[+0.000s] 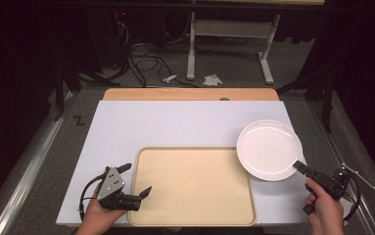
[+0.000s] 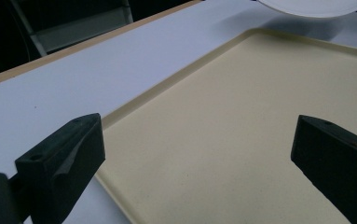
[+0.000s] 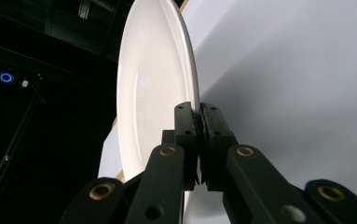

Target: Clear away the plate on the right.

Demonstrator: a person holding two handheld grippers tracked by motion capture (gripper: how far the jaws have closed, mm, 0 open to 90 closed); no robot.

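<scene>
1. The right claw is clenched on the rim of the round white ceramic plate, gripping it at the plate's 5 o'clock edge.
2. The plate sits at 2 o'clock of the shallow cream rectangular plastic tray, overlapping its far right corner.
3. The left claw is released, jaws wide apart and empty, over the tray's 9 o'clock rim.
4. The white tabletop lies bare at 12 o'clock beyond the tray; nothing blocks the tray's surface.
</scene>
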